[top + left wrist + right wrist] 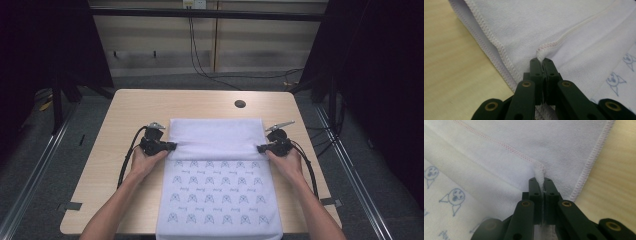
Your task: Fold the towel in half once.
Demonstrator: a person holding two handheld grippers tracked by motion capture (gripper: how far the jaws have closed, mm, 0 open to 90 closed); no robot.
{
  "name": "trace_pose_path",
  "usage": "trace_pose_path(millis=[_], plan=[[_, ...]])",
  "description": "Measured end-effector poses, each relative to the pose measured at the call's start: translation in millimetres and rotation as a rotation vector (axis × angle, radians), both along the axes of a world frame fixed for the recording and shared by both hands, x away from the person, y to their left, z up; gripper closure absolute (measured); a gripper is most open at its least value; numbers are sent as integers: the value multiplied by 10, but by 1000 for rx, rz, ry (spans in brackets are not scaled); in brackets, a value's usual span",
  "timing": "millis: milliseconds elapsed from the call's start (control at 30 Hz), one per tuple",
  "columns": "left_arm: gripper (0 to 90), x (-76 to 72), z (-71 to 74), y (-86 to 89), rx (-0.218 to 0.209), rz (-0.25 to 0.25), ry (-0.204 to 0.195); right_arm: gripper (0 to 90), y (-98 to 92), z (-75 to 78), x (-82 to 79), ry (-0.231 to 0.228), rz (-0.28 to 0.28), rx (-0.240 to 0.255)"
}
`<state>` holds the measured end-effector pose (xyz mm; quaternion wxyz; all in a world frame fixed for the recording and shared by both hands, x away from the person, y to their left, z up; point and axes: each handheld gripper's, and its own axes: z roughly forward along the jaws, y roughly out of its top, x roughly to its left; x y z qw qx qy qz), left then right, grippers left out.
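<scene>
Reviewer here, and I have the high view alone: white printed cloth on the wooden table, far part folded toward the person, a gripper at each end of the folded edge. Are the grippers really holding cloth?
Observer: Yes. The left gripper is shut on a pinched corner of the white cloth with small blue printed figures.
Operator: And the other one?
Observer: The right gripper is likewise shut, with a ridge of cloth standing up between its tips.
Operator: Any edge detail?
Observer: The hem stitching is pale pink.
</scene>
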<state>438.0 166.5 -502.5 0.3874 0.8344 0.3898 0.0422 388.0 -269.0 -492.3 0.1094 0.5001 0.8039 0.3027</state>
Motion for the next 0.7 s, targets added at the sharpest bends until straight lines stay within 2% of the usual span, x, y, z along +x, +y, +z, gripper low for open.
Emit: trace_pose_path(millis=[67,100,133,167,200,233,300,333,367,400,533,567,600,633,667,700], plan=[[881,97,13,-50,27,6,-13,870,-9,-9,80,1,-23,13],[882,97,13,-50,27,6,-13,870,-9,-9,80,1,-23,13],[882,161,16,-68,38,7,-17,869,-9,-13,173,2,-52,16],[882,197,11,-83,42,15,-28,869,-9,-13,173,2,-52,16],[882,293,8,-96,36,25,-20,869,-15,-21,239,-3,-77,24],[881,334,9,-109,46,23,-29,869,-16,-25,267,-7,-88,22],[881,367,9,-130,46,26,-31,869,-10,-29,289,-14,-92,21],[880,394,16,-143,64,23,-42,869,-5,-34,306,-17,-105,23],[881,416,20,-149,69,24,-45,869,4,-52,330,-37,-129,32],[880,416,20,-149,69,24,-45,869,1,-59,335,-47,-126,35],[881,358,40,-105,55,35,-57,868,-36,-48,319,-76,-107,63],[881,338,63,-88,48,36,-69,868,-36,-48,319,-76,-107,63],[880,297,155,-39,0,38,-91,867,-87,39,301,-112,-93,118],[880,297,155,-39,0,38,-91,867,-87,39,301,-112,-93,118],[880,267,294,45,-52,40,-120,867,-150,186,273,-148,-80,163],[880,267,294,45,-52,40,-120,867,-177,277,259,-171,-70,193]])
